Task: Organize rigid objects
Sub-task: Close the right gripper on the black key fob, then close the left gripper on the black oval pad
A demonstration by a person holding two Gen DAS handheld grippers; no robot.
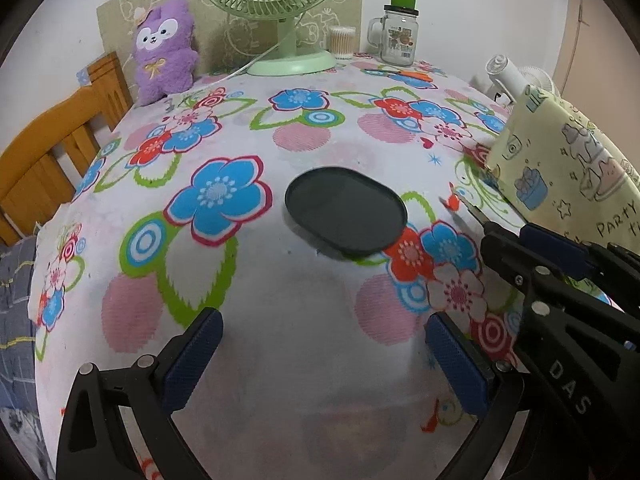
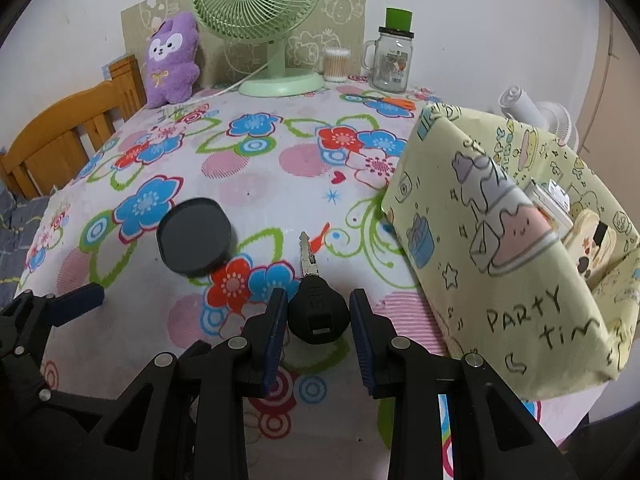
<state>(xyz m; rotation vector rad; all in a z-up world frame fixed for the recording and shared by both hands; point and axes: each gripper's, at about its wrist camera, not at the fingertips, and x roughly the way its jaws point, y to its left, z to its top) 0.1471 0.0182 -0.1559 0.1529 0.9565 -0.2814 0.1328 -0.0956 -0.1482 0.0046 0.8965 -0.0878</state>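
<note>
From the left wrist view, the left tool (image 1: 322,354) hangs over the flowered surface (image 1: 280,280) with its two blue pads wide apart and nothing between them; the dark oval lid (image 1: 346,210) lies flat just ahead of it, untouched, so this piece is not yet put away. To the right of this tool the right tool (image 1: 520,240) is seen from the side, and ahead of its tip the metal blade of the key (image 1: 466,204) points out, beside the yellow fabric organizer (image 1: 568,168). From the right wrist view, the right tool (image 2: 319,314) has its pads pressed on both sides of the black head of the key, so the key is clamped, low over the surface and near the organizer to the right. The organizer already holds some small things in its pockets, so I judge the task is partly done: the key must still go in, and the lid after it. At the far edge stand a green fan (image 2: 260,20), a purple plush toy (image 2: 172,60), a glass jar (image 2: 392,62) and a cotton swab box (image 2: 336,64); a wooden chair (image 2: 64,132) is at the far left
</note>
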